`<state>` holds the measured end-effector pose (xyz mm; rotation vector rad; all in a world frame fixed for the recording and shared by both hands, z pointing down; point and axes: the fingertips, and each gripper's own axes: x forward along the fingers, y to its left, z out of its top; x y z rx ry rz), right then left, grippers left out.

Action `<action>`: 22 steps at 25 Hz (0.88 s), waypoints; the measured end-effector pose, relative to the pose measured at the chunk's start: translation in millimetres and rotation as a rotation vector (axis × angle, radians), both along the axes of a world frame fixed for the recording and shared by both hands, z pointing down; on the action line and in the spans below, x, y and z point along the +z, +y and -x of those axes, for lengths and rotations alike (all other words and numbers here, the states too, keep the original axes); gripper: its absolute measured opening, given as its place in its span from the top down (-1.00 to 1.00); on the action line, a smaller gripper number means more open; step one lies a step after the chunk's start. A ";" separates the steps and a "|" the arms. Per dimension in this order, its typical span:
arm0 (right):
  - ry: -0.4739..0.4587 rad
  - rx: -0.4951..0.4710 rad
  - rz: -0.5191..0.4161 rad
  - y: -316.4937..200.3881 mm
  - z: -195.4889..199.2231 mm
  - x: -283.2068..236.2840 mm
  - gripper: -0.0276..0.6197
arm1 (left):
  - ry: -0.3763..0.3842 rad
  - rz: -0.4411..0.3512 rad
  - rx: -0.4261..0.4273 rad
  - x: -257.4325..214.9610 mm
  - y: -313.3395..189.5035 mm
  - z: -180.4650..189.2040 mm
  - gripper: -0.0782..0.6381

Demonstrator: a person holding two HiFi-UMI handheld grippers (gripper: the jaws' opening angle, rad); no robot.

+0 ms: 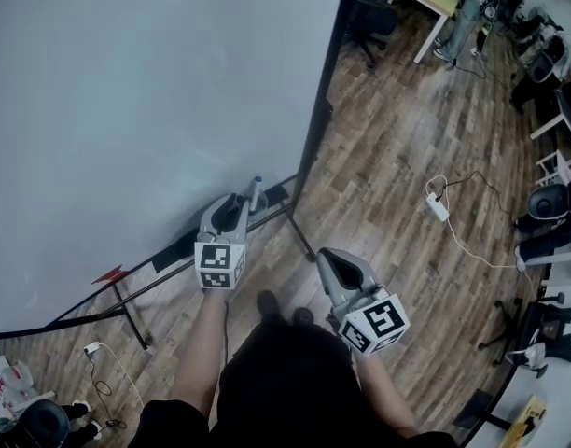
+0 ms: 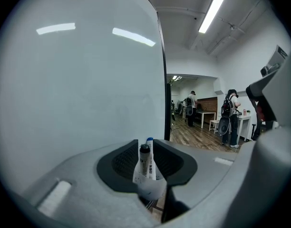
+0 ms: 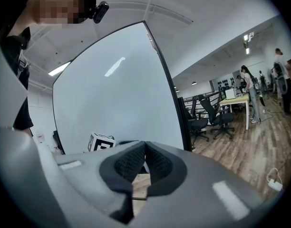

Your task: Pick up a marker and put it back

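Much of the task's thing is hidden. In the left gripper view a black-capped marker (image 2: 144, 161) stands upright in a white holder (image 2: 150, 190). A blue-capped marker (image 2: 150, 141) is right behind it and shows little more than its cap. The holder and the grey fingers (image 2: 121, 163) cover both barrels lower down. The head view shows the holder low on the whiteboard (image 1: 127, 110), near its right edge, just ahead of the left gripper (image 1: 235, 202).

The left gripper's fingers stand a narrow way apart with the markers in the gap. No pad clearly presses on them. The right gripper (image 3: 144, 145) is empty, its fingers meeting at the tips, and it is held well off to the right over the floor (image 1: 397, 157).

The whiteboard ends at a black frame (image 1: 323, 91). Past it is open wooden floor. A white power strip (image 1: 438, 207) and its cable lie further right, well apart from both grippers.

Dark print runs down the black-capped marker's barrel but is too small to read.
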<state>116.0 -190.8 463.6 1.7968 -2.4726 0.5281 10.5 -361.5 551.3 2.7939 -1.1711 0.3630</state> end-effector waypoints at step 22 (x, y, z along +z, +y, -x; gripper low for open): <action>-0.009 -0.070 -0.052 51.5 2.1 -16.3 0.91 | 0.024 -0.048 -0.088 -37.5 62.1 24.3 0.48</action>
